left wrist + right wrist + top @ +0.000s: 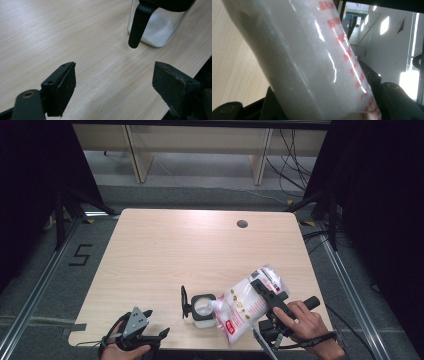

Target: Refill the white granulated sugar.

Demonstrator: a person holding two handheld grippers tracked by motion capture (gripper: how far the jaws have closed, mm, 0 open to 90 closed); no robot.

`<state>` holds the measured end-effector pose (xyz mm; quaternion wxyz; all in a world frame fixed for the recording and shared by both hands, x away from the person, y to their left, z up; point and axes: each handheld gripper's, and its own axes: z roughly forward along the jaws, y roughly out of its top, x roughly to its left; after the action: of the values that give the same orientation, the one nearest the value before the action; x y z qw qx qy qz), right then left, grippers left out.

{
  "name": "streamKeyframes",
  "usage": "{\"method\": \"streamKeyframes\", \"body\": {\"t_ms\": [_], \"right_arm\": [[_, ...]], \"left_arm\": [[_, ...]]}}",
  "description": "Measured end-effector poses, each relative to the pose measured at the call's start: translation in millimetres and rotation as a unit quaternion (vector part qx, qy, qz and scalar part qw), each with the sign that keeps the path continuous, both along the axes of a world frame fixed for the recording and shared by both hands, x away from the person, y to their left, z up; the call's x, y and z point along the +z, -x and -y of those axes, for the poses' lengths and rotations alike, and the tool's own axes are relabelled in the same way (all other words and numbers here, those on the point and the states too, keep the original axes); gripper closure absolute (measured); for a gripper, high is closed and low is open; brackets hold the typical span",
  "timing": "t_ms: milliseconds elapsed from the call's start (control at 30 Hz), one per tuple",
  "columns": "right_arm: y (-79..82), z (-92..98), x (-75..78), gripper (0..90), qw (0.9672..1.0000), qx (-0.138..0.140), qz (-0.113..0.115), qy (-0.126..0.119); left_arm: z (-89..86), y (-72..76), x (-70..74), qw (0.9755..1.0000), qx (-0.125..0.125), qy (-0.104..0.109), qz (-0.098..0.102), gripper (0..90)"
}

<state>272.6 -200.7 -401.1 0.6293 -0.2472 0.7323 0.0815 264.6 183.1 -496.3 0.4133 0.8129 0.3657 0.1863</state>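
A clear plastic bag of white granules (pixel 247 305) with red print is tilted over the table, its low corner at the mouth of a small glass jar (pixel 202 312). The jar's black lid (pixel 185 301) stands flipped up at its left. My right gripper (pixel 264 290) is shut on the bag, and in the right gripper view the bag (pixel 312 62) sits between the jaws of that gripper (pixel 322 100). My left gripper (pixel 156 322) rests open near the table's front left edge. Its jaws (pixel 113 75) are wide apart over bare wood, short of the jar (pixel 160 30), which holds white granules.
The wooden table (pixel 175 250) has a round cable hole (pixel 242 224) at its back right. Its front edge runs close to both hands. Beyond the table are a grey floor, wooden furniture legs and cables.
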Motion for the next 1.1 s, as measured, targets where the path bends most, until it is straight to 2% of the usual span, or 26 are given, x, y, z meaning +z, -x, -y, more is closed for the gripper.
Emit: {"method": "streamKeyframes", "body": {"t_ms": [67, 100, 133, 200, 300, 333, 367, 433, 467, 500, 567, 600, 633, 700, 733, 767, 800, 833, 867, 900, 933, 967, 1000, 1033, 1067, 1100], "right_arm": [[-0.9, -0.4, 2.0, 48.5, 0.9998, 0.011, 0.011, 0.009], [-0.4, -0.1, 1.9, 48.5, 0.9999, 0.006, 0.007, 0.007], [0.7, 1.1, -0.6, 48.5, 0.9999, -0.01, -0.005, -0.009], [0.1, 0.9, 0.4, 48.5, 1.0, -0.002, -0.001, -0.005], [0.2, -0.3, 3.9, 48.6, 0.9999, 0.009, 0.011, 0.009], [0.1, -0.1, 3.7, 48.6, 0.9999, 0.009, 0.01, 0.006], [0.1, -0.1, 3.7, 48.6, 0.9999, 0.009, 0.01, 0.007], [-0.1, -0.1, 3.9, 48.7, 0.9999, 0.01, 0.011, 0.008], [-0.1, -0.2, 3.9, 48.7, 0.9998, 0.009, 0.012, 0.009], [-0.1, -0.2, 3.8, 48.7, 0.9998, 0.01, 0.011, 0.009], [0.2, -0.4, 3.9, 48.7, 0.9998, 0.008, 0.011, 0.011], [0.2, -0.5, 3.9, 48.7, 0.9998, 0.008, 0.012, 0.01], [0.2, -0.5, 3.9, 48.7, 0.9998, 0.008, 0.012, 0.01], [-0.1, -0.4, 3.9, 48.7, 0.9998, 0.01, 0.012, 0.008], [-0.1, -0.4, 4.0, 48.8, 0.9999, 0.009, 0.012, 0.009], [-0.1, -0.5, 3.9, 48.8, 0.9998, 0.01, 0.012, 0.009], [0.7, -0.1, 2.7, 48.8, 1.0, -0.001, 0.006, 0.004], [1.0, -0.1, 2.3, 48.8, 1.0, -0.004, 0.004, 0.001], [0.5, -0.2, 2.0, 48.8, 1.0, 0.0, 0.004, 0.0], [0.6, -0.3, 2.1, 48.8, 1.0, 0.001, 0.005, 0.0], [0.6, -0.4, 2.3, 48.9, 1.0, 0.001, 0.004, 0.0], [1.0, -0.3, 2.8, 48.9, 1.0, -0.002, 0.004, 0.001], [0.6, 0.1, 2.6, 48.9, 1.0, 0.0, 0.005, -0.002], [-0.3, -0.6, 4.5, 48.9, 0.9999, 0.011, 0.012, 0.004], [-0.3, 1.3, 1.7, 48.9, 0.9999, 0.001, 0.0, -0.012], [-0.5, 0.8, 3.9, 48.9, 0.9999, 0.007, 0.009, 0.0]], "left_arm": [[-0.3, -1.2, -0.2, 1.0, 0.0, 0.002, 0.0, 18.5], [1.3, -1.2, -0.5, 0.9999, 0.005, 0.013, 0.001, 18.5], [1.4, -0.8, -0.4, 0.9999, 0.005, 0.011, 0.0, 18.5], [-0.5, -0.4, 0.3, 1.0, -0.003, -0.005, 0.003, 18.5], [1.9, -1.2, -0.9, 0.9998, 0.007, 0.018, 0.0, 18.5], [0.1, -1.3, 0.0, 1.0, 0.002, 0.003, 0.001, 18.5], [0.0, 0.1, -0.1, 1.0, 0.001, 0.001, 0.0, 18.5], [1.9, -0.7, -1.7, 0.9998, 0.006, 0.017, 0.002, 18.5], [-0.8, -1.9, 0.0, 1.0, 0.001, -0.003, -0.001, 18.5], [1.5, -1.2, -0.7, 0.9999, 0.006, 0.015, 0.0, 18.5], [0.0, 0.0, 0.0, 1.0, 0.001, 0.0, 0.0, 18.5], [1.5, -0.2, -1.4, 0.9999, 0.005, 0.012, 0.002, 18.5], [-0.5, -1.6, -0.5, 1.0, 0.001, -0.001, 0.003, 18.5], [0.3, -1.2, -0.3, 1.0, 0.002, 0.007, 0.0, 18.5], [-0.6, -0.9, 0.1, 1.0, -0.003, -0.001, 0.001, 18.5], [2.0, -0.4, -1.9, 0.9998, 0.006, 0.016, 0.002, 18.5], [1.4, -0.9, -1.3, 0.9999, 0.003, 0.012, 0.004, 18.5], [-1.0, -2.1, 0.1, 1.0, -0.003, -0.006, 0.004, 18.5], [2.0, -1.1, -1.2, 0.9998, 0.008, 0.018, -0.001, 18.5], [-0.2, -1.3, 0.1, 1.0, 0.001, -0.001, 0.001, 18.5], [0.0, -0.1, 0.0, 1.0, 0.0, 0.0, -0.001, 18.5], [2.3, -0.4, -2.2, 0.9998, 0.008, 0.019, 0.003, 18.5], [-0.6, -1.5, -0.6, 1.0, 0.002, -0.001, 0.002, 18.5], [-1.0, -1.9, 0.3, 1.0, 0.001, -0.003, 0.0, 18.5], [1.5, -1.1, -0.9, 0.9998, 0.006, 0.016, 0.0, 18.5], [-0.3, -0.8, -0.2, 1.0, -0.001, 0.002, -0.001, 18.5]]}}
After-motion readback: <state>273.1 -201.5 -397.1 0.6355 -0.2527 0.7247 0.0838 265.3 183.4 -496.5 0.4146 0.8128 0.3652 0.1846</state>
